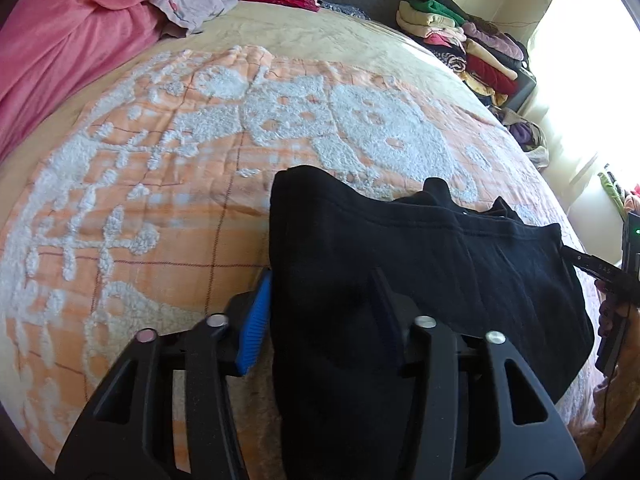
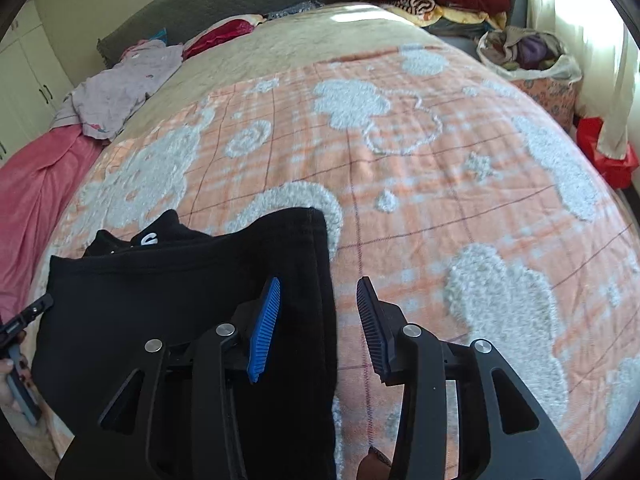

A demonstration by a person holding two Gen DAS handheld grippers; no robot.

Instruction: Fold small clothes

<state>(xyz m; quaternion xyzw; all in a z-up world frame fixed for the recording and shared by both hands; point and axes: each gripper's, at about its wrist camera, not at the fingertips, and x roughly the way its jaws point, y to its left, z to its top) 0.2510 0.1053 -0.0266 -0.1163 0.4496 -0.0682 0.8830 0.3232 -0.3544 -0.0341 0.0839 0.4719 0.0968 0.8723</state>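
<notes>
**Black garment on the quilt, clutter round the bed's edges**

A black garment (image 1: 420, 280) lies partly folded on the orange checked quilt (image 1: 168, 208) with white fluffy motifs, at the near edge of the bed. The left gripper (image 1: 320, 312) straddles the garment's left edge, cloth draped between its blue-ribbed fingers; whether the pads press on it I cannot tell. The right gripper (image 2: 318, 320) stands spread over the garment's right edge, its pads clear of the cloth. Nothing lies on the quilt beyond the garment. Farther off, a pink blanket (image 1: 60, 40) and a crumpled lilac cloth (image 2: 120, 88) sit by the headboard, a stack of folded clothes (image 1: 460, 40) beside the bed, and a bag of clothes (image 2: 528, 56) near the curtain.
</notes>
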